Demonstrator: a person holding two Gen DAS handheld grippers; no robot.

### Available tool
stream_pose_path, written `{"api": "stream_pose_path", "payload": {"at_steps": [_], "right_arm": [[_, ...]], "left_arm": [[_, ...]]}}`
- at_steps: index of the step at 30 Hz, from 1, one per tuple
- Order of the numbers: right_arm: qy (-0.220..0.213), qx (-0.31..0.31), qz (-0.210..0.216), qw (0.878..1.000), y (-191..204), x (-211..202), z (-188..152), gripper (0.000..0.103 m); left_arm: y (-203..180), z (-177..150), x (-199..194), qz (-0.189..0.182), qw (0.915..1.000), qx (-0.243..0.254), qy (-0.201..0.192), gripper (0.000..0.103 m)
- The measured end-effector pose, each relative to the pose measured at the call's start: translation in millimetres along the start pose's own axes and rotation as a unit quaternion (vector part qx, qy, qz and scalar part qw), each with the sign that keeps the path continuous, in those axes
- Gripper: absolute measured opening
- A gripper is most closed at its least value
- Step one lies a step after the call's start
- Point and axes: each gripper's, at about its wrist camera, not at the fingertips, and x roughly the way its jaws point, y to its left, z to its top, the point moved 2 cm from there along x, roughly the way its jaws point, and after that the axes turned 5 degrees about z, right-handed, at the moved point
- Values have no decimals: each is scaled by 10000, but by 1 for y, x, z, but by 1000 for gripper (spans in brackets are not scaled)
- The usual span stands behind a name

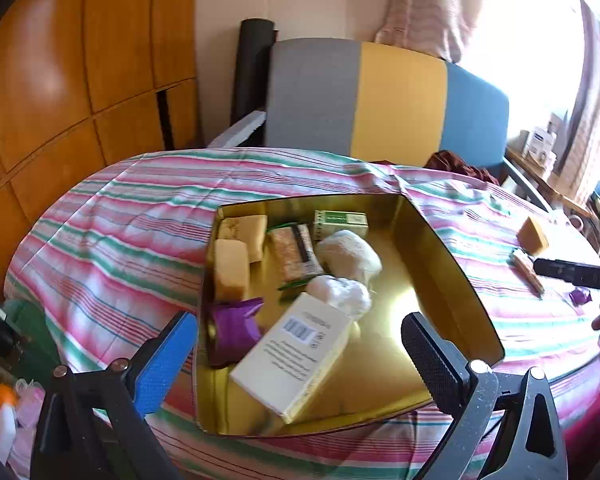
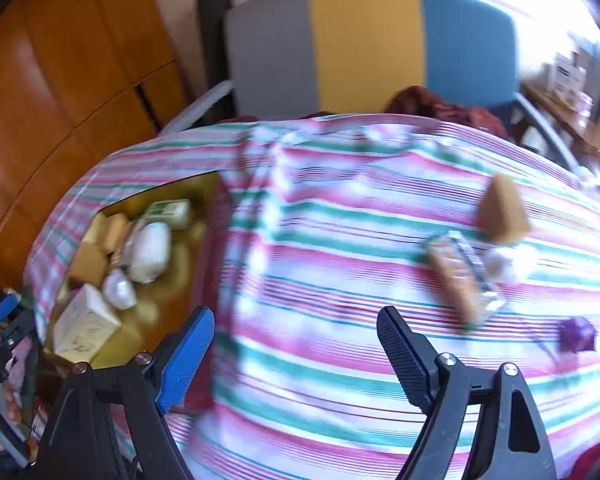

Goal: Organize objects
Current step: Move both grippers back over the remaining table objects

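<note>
A gold tin tray (image 1: 432,264) sits on the striped cloth. It holds a cream box (image 1: 296,352), a purple packet (image 1: 236,328), white wrapped bundles (image 1: 348,256), tan sponges (image 1: 232,268), a snack bar (image 1: 294,254) and a green box (image 1: 340,222). My left gripper (image 1: 300,344) is open and empty above the tray's near side. My right gripper (image 2: 296,344) is open and empty over the cloth, right of the tray (image 2: 172,276). On the cloth lie a tan sponge (image 2: 502,210), a snack bar (image 2: 458,280), a white bundle (image 2: 502,266) and a purple piece (image 2: 576,334).
A grey, yellow and blue chair back (image 1: 380,100) stands behind the table. Wooden cabinets (image 1: 60,80) fill the left. A cluttered shelf (image 1: 540,148) is at the far right. The right wrist view is motion-blurred.
</note>
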Motion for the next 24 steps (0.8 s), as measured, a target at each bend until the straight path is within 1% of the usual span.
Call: {"api": "stream_pose_path", "payload": {"at_steps": [5,8,11,12,14,17,18,19,20,21,24], "right_arm": [[-275,578,-449,9969,-61,-22,0,85],[-538,1078,-860,9890,-106,-38,-3,85],[-846,1668,-1312,9736,-154,-56,-9,85],[-951,1904,-1433,9665,-171,-61,-14,85],[-1158,2476,-1607,9484,-203,-70,-26,85],[-1392,3310,-1532,9206,-239,-77,-44,85],[-1467,3551,-1444,9119,-247,-80,-49,85],[-1545,3692,-1385,9059,-252,-83,-52,85],[-1587,3780,-1362,9019,-255,-85,-55,85],[-1578,3825,-1339,9005,-256,-84,-56,85],[-1504,3907,-1134,9010,-256,-79,-56,85]], "left_arm": [[-21,6,-1,-104,9996,250,-11,103],[-39,12,1,-241,9988,423,-17,103],[-60,21,2,-409,9973,603,-39,103],[-68,24,2,-466,9967,658,-44,103],[-88,31,4,-613,9950,792,-32,103],[-121,39,7,-805,9911,1058,-33,103],[-133,42,10,-908,9898,1095,40,103],[-144,44,12,-1027,9885,1101,120,103],[-158,47,16,-1200,9862,1114,236,103],[-170,48,19,-1300,9843,1150,317,103],[-211,53,27,-1544,9780,1333,448,103]]}}
